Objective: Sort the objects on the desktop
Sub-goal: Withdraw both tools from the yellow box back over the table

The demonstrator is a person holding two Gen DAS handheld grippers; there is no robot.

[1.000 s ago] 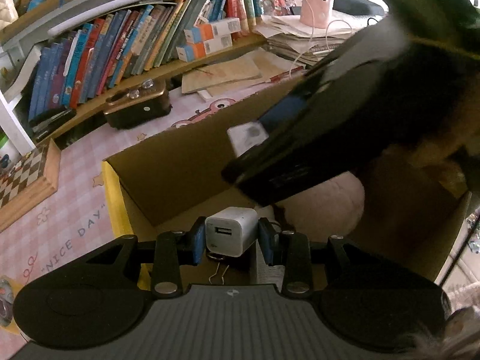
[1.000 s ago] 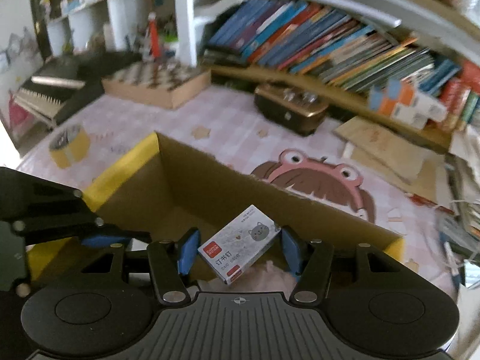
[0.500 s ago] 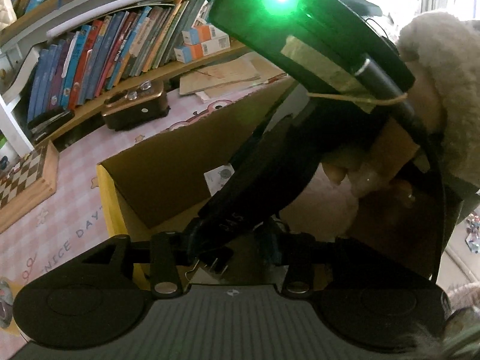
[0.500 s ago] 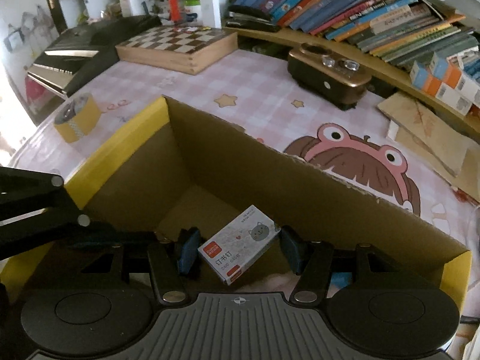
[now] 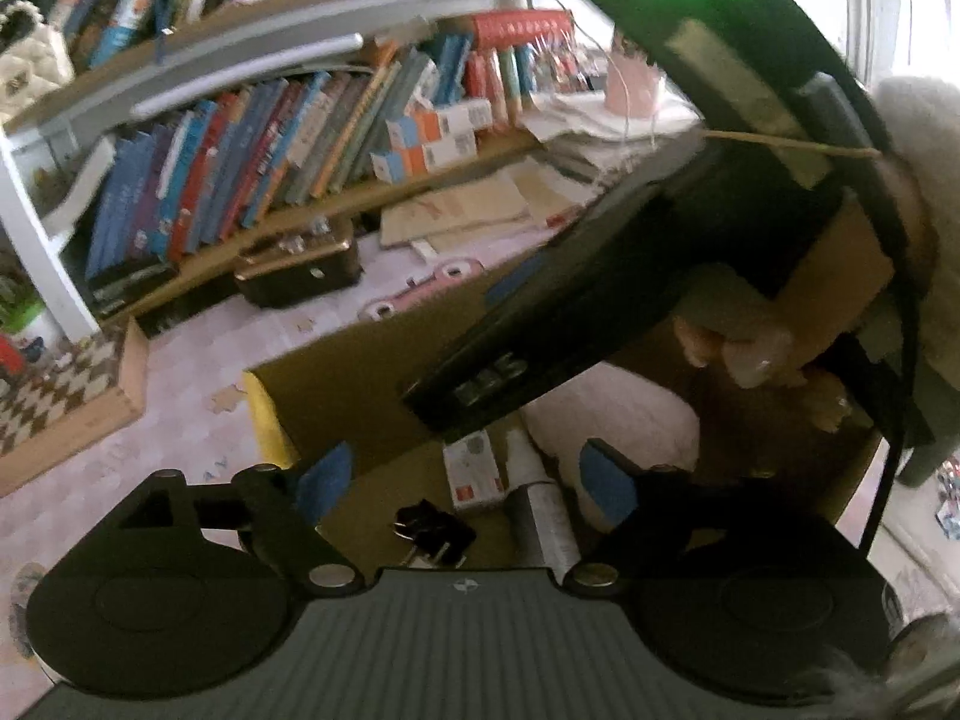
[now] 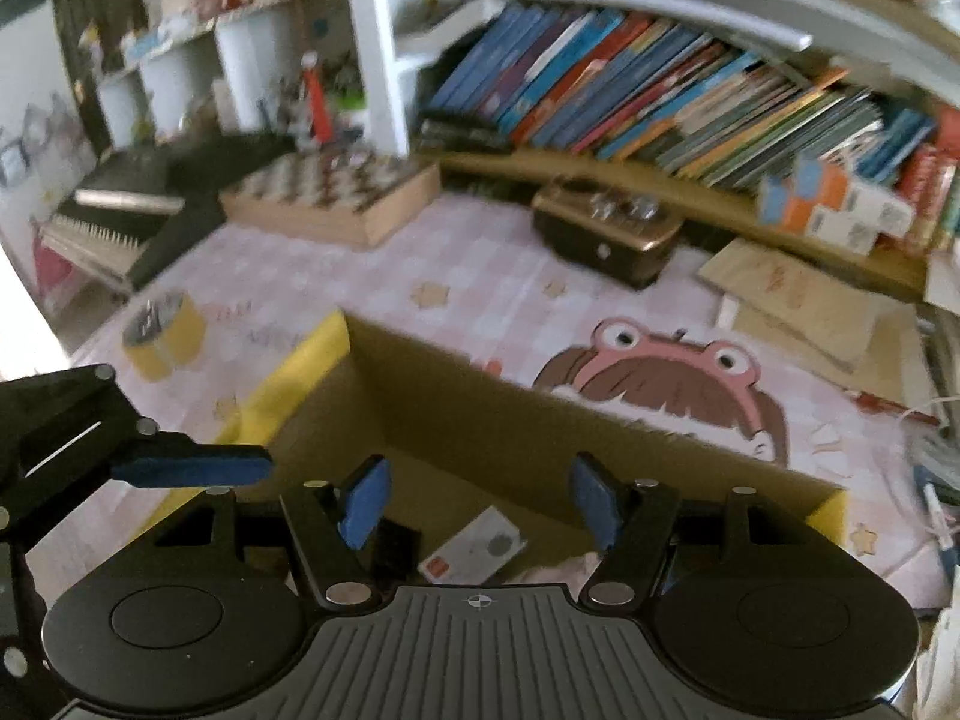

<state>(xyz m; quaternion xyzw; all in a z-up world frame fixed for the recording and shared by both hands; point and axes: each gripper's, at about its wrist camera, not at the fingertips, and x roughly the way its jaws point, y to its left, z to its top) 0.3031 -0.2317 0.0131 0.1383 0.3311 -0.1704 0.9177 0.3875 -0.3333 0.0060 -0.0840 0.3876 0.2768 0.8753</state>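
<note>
Cardboard box [image 6: 456, 420] holds our dropped staple box [image 6: 474, 549] and binder clip [image 5: 435, 531]; left gripper [image 5: 462, 483] and right gripper [image 6: 480, 501] jaws just opened wide, empty, since sorting means releasing inside.

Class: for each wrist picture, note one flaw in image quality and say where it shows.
Left wrist view: fisheye bends the bookshelf into an arc, and the window behind the right gripper is blown out white. Right wrist view: motion blur smears the chessboard and books.
</note>
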